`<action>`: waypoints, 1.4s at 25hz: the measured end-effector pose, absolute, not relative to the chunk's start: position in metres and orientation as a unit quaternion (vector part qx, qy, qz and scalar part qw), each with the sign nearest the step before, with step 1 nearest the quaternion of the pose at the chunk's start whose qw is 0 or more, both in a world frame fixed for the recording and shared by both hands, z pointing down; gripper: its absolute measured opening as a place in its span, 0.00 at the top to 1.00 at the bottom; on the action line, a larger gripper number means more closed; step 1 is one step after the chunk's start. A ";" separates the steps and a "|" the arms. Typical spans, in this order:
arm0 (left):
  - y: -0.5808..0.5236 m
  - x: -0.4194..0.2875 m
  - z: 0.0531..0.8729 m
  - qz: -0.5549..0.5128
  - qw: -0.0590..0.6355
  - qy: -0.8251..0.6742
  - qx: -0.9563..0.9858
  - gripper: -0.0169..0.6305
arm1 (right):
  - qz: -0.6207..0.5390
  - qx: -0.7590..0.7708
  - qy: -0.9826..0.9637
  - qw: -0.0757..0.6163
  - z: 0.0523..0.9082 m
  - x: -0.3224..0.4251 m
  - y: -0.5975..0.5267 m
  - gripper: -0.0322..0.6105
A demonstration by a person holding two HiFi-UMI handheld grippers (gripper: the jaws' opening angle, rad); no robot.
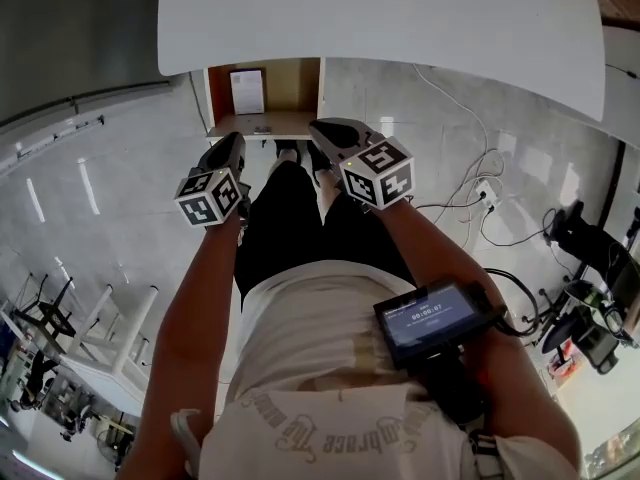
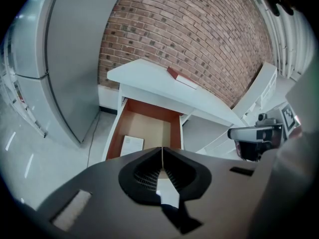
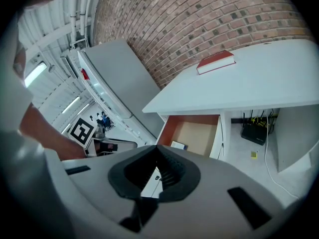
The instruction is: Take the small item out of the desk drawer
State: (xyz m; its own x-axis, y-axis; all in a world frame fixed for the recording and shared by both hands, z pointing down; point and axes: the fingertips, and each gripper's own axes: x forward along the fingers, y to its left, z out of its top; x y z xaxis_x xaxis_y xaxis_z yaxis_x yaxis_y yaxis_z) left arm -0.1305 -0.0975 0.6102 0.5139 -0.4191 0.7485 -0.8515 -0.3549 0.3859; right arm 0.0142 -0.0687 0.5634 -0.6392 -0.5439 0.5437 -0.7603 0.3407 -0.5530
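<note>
Under the white desk top (image 1: pixel 400 18) a drawer (image 1: pixel 268 120) with a wooden floor stands pulled out. Inside it lies a white booklet (image 1: pixel 247 90) (image 2: pixel 131 144), and a small dark item (image 1: pixel 262 129) sits near the drawer's front edge. My left gripper (image 1: pixel 236 140) (image 2: pixel 162 149) hovers just before the drawer's front left; its jaws are shut, nothing between them. The right gripper (image 1: pixel 325 128) (image 3: pixel 157 148) hangs at the drawer's front right, its jaws also touching and empty. In the right gripper view a small white item (image 3: pixel 178 145) shows in the drawer (image 3: pixel 197 133).
A red book (image 2: pixel 180 77) (image 3: pixel 215 61) lies on the desk. A grey fridge (image 2: pixel 70 73) stands left of the desk. Cables (image 1: pixel 470 183) trail over the floor at the right, and a black router (image 3: pixel 255 132) sits under the desk. My legs (image 1: pixel 290 218) are below the grippers.
</note>
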 end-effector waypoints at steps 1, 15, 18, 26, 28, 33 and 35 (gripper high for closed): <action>-0.099 -0.129 0.613 0.279 0.393 -0.408 0.775 0.96 | 0.410 0.404 -0.807 0.130 0.566 0.014 -0.071 0.94; -0.140 -0.124 0.654 0.328 0.386 -0.395 0.767 0.95 | 0.431 0.400 -0.800 0.120 0.590 0.012 -0.093 0.94; -0.149 -0.123 0.662 0.336 0.383 -0.394 0.765 0.95 | 0.433 0.393 -0.802 0.120 0.593 0.006 -0.096 0.94; -0.167 -0.121 0.690 0.349 0.389 -0.398 0.754 0.89 | 0.441 0.387 -0.803 0.107 0.604 0.001 -0.105 0.94; -0.171 -0.120 0.698 0.349 0.389 -0.402 0.752 0.87 | 0.440 0.387 -0.804 0.102 0.606 0.003 -0.105 0.94; -0.175 -0.111 0.719 0.359 0.394 -0.397 0.747 0.83 | 0.447 0.396 -0.798 0.082 0.616 0.011 -0.100 0.94; -0.178 -0.106 0.726 0.364 0.393 -0.393 0.748 0.80 | 0.451 0.400 -0.794 0.077 0.620 0.014 -0.097 0.94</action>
State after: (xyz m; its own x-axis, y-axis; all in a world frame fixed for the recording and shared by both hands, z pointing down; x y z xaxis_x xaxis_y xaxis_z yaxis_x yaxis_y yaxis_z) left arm -0.1062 -0.1776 0.7258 0.4262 -0.3010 0.8531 -0.8733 -0.3828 0.3012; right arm 0.0139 -0.0974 0.6195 -0.6684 -0.5652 0.4836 -0.7048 0.2733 -0.6546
